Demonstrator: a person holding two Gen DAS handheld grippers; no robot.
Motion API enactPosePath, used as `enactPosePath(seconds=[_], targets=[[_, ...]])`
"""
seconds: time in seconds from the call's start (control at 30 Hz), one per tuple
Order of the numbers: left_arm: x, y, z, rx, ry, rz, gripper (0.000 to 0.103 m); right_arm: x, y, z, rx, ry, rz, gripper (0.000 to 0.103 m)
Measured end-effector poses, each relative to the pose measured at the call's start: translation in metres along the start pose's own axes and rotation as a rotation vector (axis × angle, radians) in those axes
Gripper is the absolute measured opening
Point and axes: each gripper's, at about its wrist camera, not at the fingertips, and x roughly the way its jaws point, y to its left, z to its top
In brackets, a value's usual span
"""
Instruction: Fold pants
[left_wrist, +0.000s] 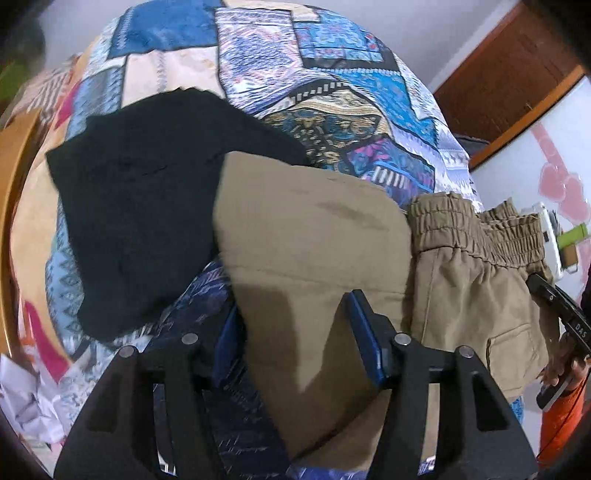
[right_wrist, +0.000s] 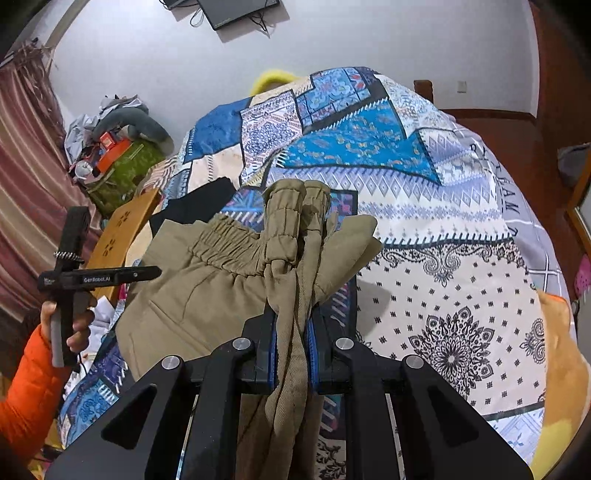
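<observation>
Khaki pants (left_wrist: 317, 236) with an elastic waistband (left_wrist: 480, 229) lie partly folded on a patchwork bedspread (left_wrist: 332, 92). My left gripper (left_wrist: 291, 332) is open, its blue-padded fingers (left_wrist: 365, 343) wide apart with the folded khaki cloth between them. In the right wrist view my right gripper (right_wrist: 291, 350) is shut on the bunched leg cuffs of the pants (right_wrist: 291, 229), lifted over the waistband (right_wrist: 229, 240). The right gripper also shows at the right edge of the left wrist view (left_wrist: 561, 314).
A black garment (left_wrist: 147, 199) lies on the bed left of the pants. A wooden bed frame (left_wrist: 14, 206) runs along the left. Clutter and a green bag (right_wrist: 122, 166) sit by the curtain. The bedspread (right_wrist: 443, 258) extends to the right.
</observation>
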Motion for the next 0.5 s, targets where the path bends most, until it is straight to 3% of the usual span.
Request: enactPosePath(seconds=[0.03, 0.1, 0.17, 0.3, 0.5], targets=[[0.001, -0.005, 0.0, 0.018, -0.008, 0.011, 0.056, 0.002, -0.002, -0.002, 0.006, 0.006, 0.001, 0.012], [0.0, -0.011, 0.001, 0.032, -0.039, 0.02, 0.03, 0.005, -0.005, -0.005, 0.016, 0.019, 0.002, 0.012], [-0.002, -0.014, 0.003, 0.027, -0.054, 0.036, 0.009, 0.007, -0.009, -0.007, 0.026, 0.028, 0.004, 0.012], [-0.014, -0.028, 0.002, 0.064, -0.125, 0.111, 0.005, 0.006, -0.01, -0.009, 0.031, 0.032, 0.005, 0.012], [-0.052, -0.052, 0.006, 0.196, -0.26, 0.241, 0.005, -0.006, 0.006, 0.009, 0.001, -0.008, 0.0, 0.012]])
